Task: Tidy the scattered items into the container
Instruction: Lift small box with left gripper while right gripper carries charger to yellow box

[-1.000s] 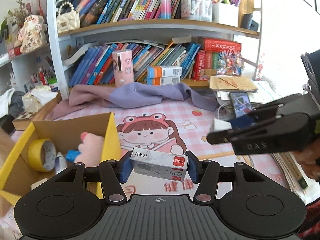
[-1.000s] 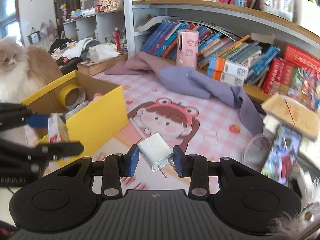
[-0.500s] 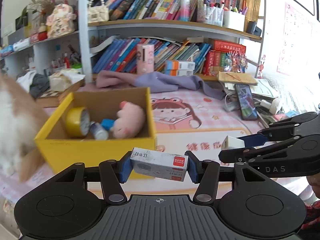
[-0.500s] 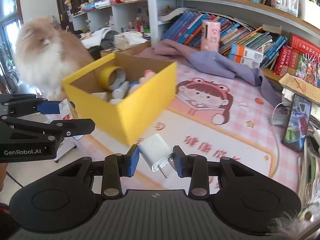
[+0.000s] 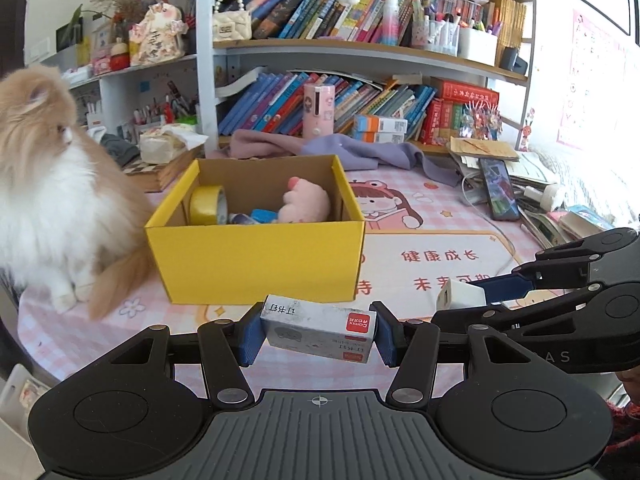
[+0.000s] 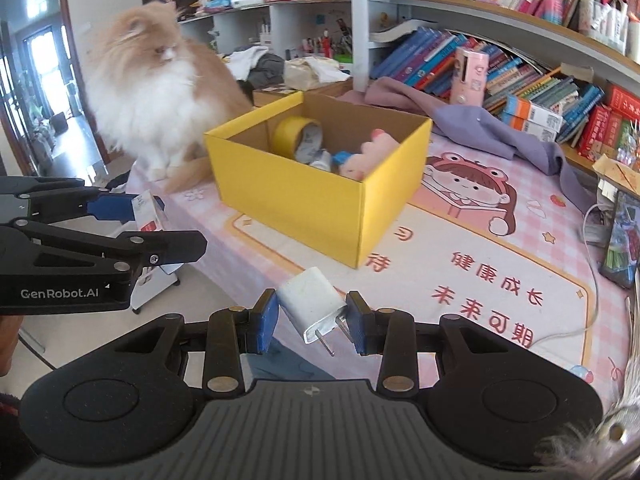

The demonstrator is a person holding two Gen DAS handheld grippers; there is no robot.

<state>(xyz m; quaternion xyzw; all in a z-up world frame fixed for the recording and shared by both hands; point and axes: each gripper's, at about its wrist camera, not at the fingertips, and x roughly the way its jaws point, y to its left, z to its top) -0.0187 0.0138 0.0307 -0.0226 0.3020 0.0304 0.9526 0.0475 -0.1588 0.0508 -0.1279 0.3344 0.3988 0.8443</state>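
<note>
left jaws (image 5: 318, 330): clamped on staple box (image 5: 320, 326), carried for drop-in
right jaws (image 6: 312, 318): clamped on charger plug (image 6: 312, 308), prongs down
yellow box (image 5: 256, 256): desk's left edge, open top, beside cat (image 5: 52, 184)

My left gripper (image 5: 318, 334) has blue pads on black arms and clamps a grey-white staple box (image 5: 319, 330) with a red label. My right gripper (image 6: 312, 320), the same black and blue, pinches a white charger plug (image 6: 310, 305). The cardboard box (image 5: 256, 264) is yellow outside, brown inside, with yellow tape (image 5: 208, 209) and a pink plush toy (image 5: 306, 206). The mat (image 6: 500, 280) is pink-and-white checked with red characters. The cat (image 6: 156, 92) is orange and white.
</note>
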